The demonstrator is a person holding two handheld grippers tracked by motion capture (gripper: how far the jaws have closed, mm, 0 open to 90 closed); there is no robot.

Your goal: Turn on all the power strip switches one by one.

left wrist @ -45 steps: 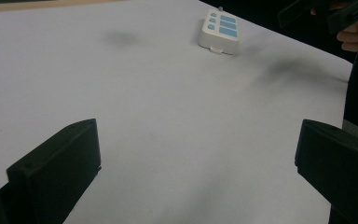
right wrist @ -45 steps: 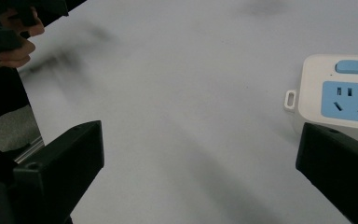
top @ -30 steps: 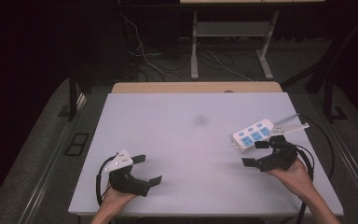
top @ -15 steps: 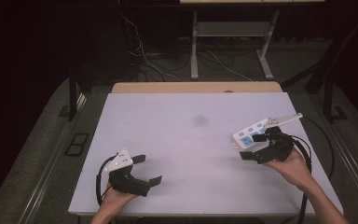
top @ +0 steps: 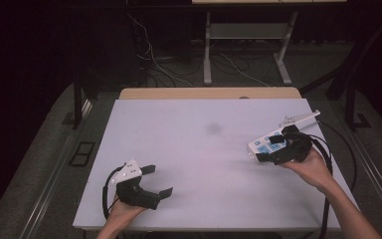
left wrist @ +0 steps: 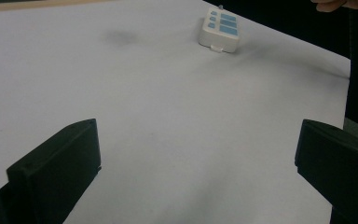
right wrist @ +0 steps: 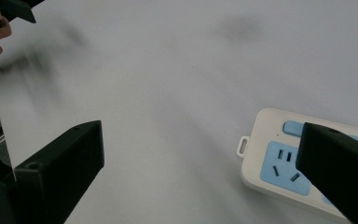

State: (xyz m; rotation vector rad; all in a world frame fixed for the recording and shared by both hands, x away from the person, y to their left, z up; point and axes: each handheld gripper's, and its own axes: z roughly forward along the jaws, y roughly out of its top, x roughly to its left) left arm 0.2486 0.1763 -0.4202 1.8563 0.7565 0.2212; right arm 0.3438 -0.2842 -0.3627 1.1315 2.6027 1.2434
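Over the last second we've brought the right gripper (top: 278,144) forward onto the power strip (top: 262,146), jaws spread wide, one hovering over the strip's near end and nothing gripped yet; we judge the grasp is next. The left gripper (top: 155,180) has stayed put, released, resting well apart. The table edge (top: 345,174) lies just right of the gripper; open white tabletop ahead and left.
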